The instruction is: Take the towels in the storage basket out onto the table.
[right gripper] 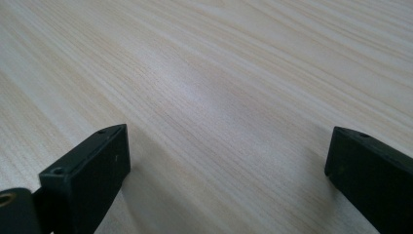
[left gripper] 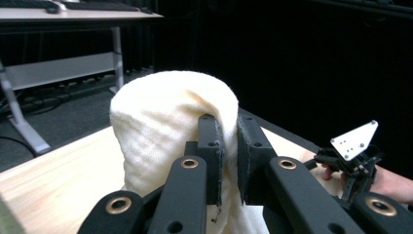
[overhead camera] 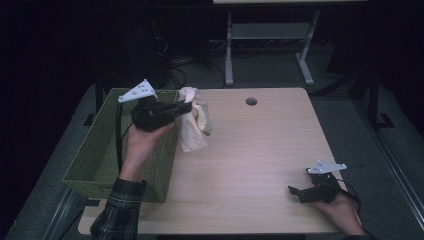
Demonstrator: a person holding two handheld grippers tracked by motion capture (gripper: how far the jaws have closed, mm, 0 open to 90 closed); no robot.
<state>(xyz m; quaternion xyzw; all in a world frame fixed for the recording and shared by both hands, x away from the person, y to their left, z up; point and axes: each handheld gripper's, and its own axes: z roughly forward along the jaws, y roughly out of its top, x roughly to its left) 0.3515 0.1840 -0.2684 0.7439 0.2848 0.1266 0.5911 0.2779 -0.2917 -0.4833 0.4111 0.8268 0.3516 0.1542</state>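
Presently we note the table (overhead camera: 260,150) bearing a green basket (overhead camera: 95,160) at its left edge. Our left gripper (overhead camera: 187,106) is clenched on a cream cloth (overhead camera: 195,122), held aloft just beside the basket's right rim. Our right gripper (overhead camera: 294,191) rests near the table's front right corner, jaws released, well apart from the cloth.

Your light wooden table (overhead camera: 250,150) and what rests on it

Take the round cable hole (overhead camera: 251,101) near the far edge as your mark: the green woven basket (overhead camera: 95,155) sits well to its left, overhanging the table's left edge, and your right hand (overhead camera: 345,212) rests on the near right corner, far from the hole, with bare wood grain between.
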